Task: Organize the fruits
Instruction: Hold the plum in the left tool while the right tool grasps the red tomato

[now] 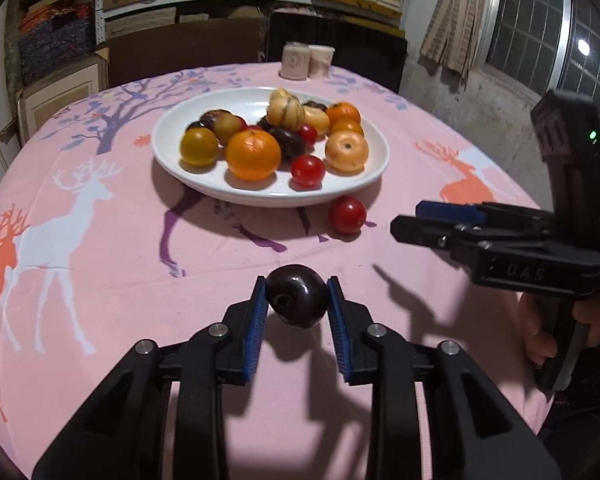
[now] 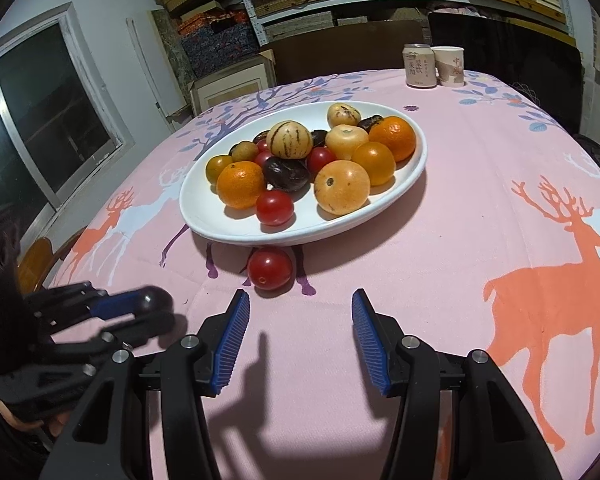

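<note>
The left gripper (image 1: 297,298) has its two blue pads (image 1: 260,320) pressed against either side of a dark plum (image 1: 297,297), the jaws drawn in to a narrow gap with the fruit filling it. The plum looks small, smooth and glossy, so it is probably light but slippery, and soft enough to bruise; the hold across its widest middle, as here, seems the safest one, with no more squeeze than keeps it from rolling out. Whether it rests on the pink tablecloth (image 1: 120,300) or hangs just above it cannot be told. Off to the right of these jaws, the right gripper (image 2: 298,334) stands roughly half open with nothing between its pads, over bare cloth. Just ahead of its jaws and a little to their left, a loose red tomato (image 2: 269,268) lies on the cloth, tucked against the near rim of the white plate (image 2: 418,160). That tomato is likely taut-skinned and easily split, and would want a gentle grip around its sides. Beyond both grippers the plate holds the gathered fruit: oranges, striped pale melons, yellow fruits, more tomatoes and dark plums. Far beyond the plate stand a can (image 2: 419,66) and a paper cup (image 2: 452,66).
</note>
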`<state>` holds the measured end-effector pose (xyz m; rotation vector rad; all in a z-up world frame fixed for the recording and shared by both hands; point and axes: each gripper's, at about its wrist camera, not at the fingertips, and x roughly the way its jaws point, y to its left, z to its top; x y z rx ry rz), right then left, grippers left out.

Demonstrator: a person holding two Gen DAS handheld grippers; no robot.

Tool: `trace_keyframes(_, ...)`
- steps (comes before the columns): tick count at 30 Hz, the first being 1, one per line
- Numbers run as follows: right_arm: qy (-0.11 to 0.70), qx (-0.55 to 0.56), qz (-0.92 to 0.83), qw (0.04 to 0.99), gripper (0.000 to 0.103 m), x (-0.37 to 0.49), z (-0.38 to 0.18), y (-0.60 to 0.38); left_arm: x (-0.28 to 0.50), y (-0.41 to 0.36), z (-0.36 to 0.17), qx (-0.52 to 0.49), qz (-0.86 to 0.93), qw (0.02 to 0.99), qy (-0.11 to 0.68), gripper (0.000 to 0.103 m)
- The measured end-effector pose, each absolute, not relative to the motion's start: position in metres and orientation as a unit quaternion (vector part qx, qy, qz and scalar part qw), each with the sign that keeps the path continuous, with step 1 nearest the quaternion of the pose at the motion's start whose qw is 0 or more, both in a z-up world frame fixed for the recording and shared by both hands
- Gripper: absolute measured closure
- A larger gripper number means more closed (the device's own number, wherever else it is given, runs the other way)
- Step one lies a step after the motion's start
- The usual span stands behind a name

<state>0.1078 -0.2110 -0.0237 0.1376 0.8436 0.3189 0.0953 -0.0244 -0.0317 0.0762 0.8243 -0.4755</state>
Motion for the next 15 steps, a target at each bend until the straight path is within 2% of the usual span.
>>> trace_keyframes(11,0.429,-0.047,0.132,0.892,0.049,0.137,-0.027,-0.155,0.097,-0.008,-0.031,0.012,-0.201,0.897,0.392,0.074)
trace_keyframes(15,0.429,-0.054,0.137,0.891,0.049,0.139,-0.028,-0.148,0.097,-0.006,-0.031,0.01,-0.202,0.897,0.392,0.074)
